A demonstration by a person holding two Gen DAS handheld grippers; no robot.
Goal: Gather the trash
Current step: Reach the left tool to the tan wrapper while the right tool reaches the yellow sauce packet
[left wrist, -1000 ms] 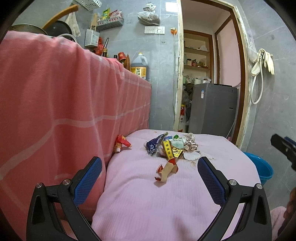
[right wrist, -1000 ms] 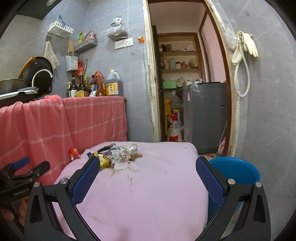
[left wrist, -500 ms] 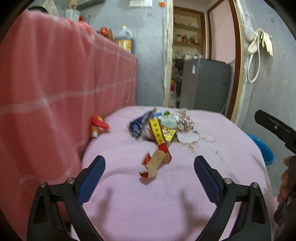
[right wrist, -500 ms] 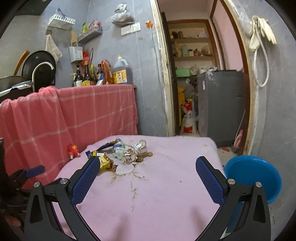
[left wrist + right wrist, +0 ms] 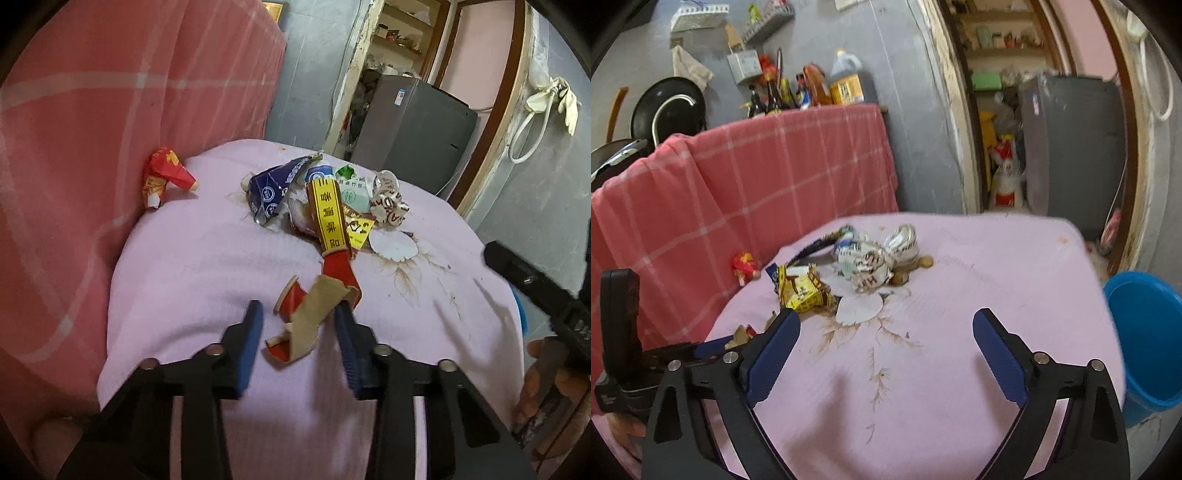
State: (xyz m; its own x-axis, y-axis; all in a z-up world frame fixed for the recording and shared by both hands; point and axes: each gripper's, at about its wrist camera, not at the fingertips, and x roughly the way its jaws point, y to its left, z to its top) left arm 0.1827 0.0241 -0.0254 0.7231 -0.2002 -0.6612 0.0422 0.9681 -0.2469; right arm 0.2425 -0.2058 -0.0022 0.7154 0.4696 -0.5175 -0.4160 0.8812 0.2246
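Note:
A heap of crumpled wrappers (image 5: 325, 206) (image 5: 864, 266) lies on the pink cloth-covered table (image 5: 192, 266) (image 5: 979, 266). Nearer to me lies a red and tan wrapper strip (image 5: 310, 317), and my left gripper (image 5: 298, 310) straddles it with its jaws closing. Its right pad is at the strip's edge and its left pad stands clear of it. My right gripper (image 5: 886, 317) hovers over the bare cloth just short of a white paper disc (image 5: 858, 308); its jaws are wide, closing slightly, with nothing between them. A lone red wrapper (image 5: 164, 177) (image 5: 744, 266) rests against the red cloth.
A red checked cloth (image 5: 110, 129) (image 5: 757, 177) hangs over the counter on the left, with bottles (image 5: 812, 85) on top. A blue bucket (image 5: 1145, 339) stands on the floor off the table's right edge. A grey appliance (image 5: 413, 122) fills the doorway behind.
Both grippers have come forward and down toward the trash heap. The left jaws have narrowed from wide open to close around the red and tan strip.

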